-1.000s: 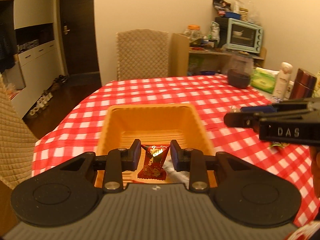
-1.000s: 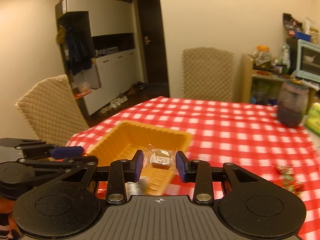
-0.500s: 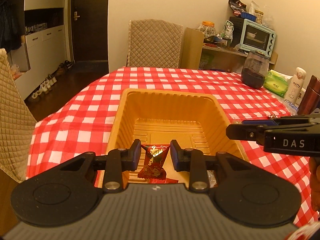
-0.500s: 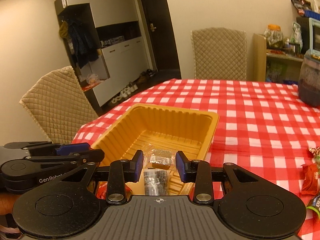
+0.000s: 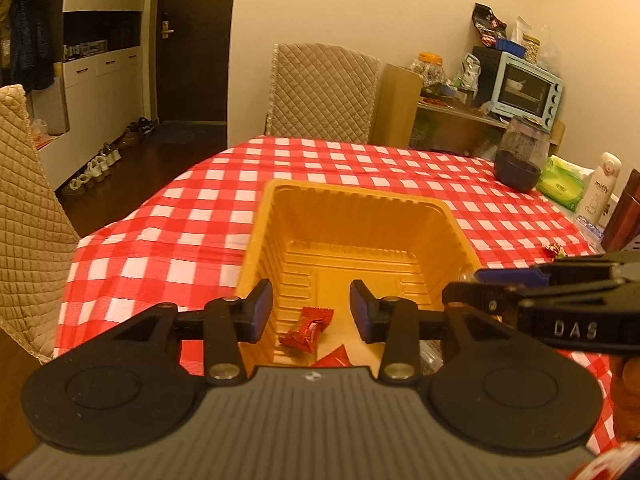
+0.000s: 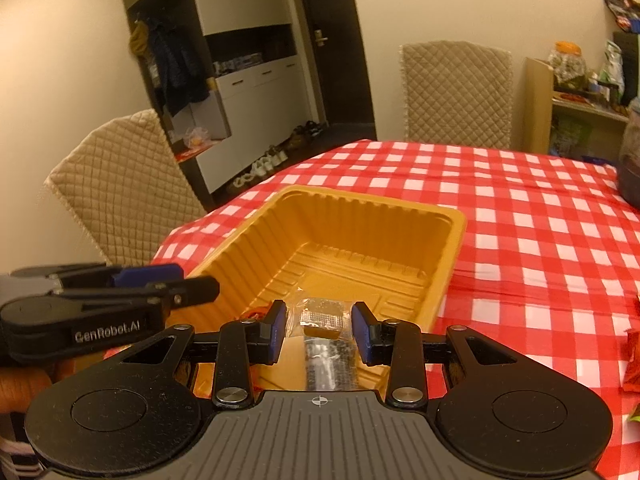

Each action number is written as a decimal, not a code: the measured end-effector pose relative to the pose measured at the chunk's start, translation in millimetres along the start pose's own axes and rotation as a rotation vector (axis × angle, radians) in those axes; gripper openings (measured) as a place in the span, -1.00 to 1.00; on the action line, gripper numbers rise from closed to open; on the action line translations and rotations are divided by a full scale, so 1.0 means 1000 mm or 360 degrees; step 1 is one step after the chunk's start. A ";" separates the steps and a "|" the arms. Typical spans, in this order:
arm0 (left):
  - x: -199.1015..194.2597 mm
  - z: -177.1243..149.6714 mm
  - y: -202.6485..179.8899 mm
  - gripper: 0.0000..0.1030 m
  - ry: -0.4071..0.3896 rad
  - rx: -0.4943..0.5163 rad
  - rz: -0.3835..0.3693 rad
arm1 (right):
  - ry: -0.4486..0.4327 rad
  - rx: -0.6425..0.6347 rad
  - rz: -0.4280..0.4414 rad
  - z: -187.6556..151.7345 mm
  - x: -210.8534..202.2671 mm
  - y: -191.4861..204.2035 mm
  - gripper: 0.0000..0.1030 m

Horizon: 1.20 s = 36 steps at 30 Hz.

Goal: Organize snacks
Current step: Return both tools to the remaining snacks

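Change since the previous frames: left gripper has parted its jaws wide and let go of the red candy, which half a second ago sat pinched between its pads. That candy now lies loose on the floor of the orange tray, near the tray's close end, tilted, touching neither pad. A second red wrapper corner shows just beside it, at the edge of the gripper body.

Right gripper is likewise spread wider than before. A clear-wrapped brown snack sits between its blue pads; gaps show on both sides, so whether it is resting in the tray or still touched by a pad cannot be told. Directly beneath it lies a dark foil packet on the tray floor.

Tray contents: the snacks named above, all gathered at the near end; the far half shows bare ribbed plastic. The tray stands on the red checked tablecloth. More wrapped snacks lie on the cloth at the right, well apart from the tray.
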<state>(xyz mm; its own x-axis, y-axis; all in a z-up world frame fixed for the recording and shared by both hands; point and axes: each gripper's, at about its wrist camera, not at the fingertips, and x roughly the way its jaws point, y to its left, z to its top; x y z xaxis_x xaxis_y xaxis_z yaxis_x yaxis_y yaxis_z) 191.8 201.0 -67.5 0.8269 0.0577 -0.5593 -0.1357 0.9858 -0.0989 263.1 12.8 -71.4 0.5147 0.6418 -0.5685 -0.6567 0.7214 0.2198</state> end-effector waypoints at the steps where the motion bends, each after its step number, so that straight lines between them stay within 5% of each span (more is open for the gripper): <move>1: -0.001 0.000 0.001 -0.25 -0.0002 -0.0001 0.0005 | 0.0005 -0.0007 0.0008 -0.001 0.001 0.001 -0.30; 5: -0.003 -0.001 0.003 -0.25 -0.0002 -0.0017 0.0019 | 0.0027 -0.0039 0.0077 -0.002 0.005 0.007 -0.25; 7: -0.003 -0.001 0.005 -0.25 -0.0004 -0.0025 0.0027 | 0.0010 -0.0062 0.0065 -0.003 0.005 0.010 0.26; 8: -0.004 -0.001 0.005 -0.25 -0.0006 -0.0032 0.0028 | -0.0004 -0.0078 0.0052 -0.003 0.003 0.011 0.34; 28: -0.017 0.007 -0.012 -0.24 -0.0052 -0.0034 0.0010 | -0.0095 -0.0129 -0.0133 -0.007 -0.025 -0.002 0.35; 36: -0.023 0.018 -0.064 -0.13 -0.0081 0.0028 -0.0164 | -0.0264 -0.0007 -0.0388 -0.001 -0.083 -0.041 0.35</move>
<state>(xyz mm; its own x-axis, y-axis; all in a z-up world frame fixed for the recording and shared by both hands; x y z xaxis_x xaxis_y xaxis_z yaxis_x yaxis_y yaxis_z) 191.0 139.9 -33.6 0.8628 -0.0366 -0.5043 -0.0393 0.9895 -0.1390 246.7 -70.3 -34.0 0.7405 0.4837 -0.4665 -0.5049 0.8586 0.0889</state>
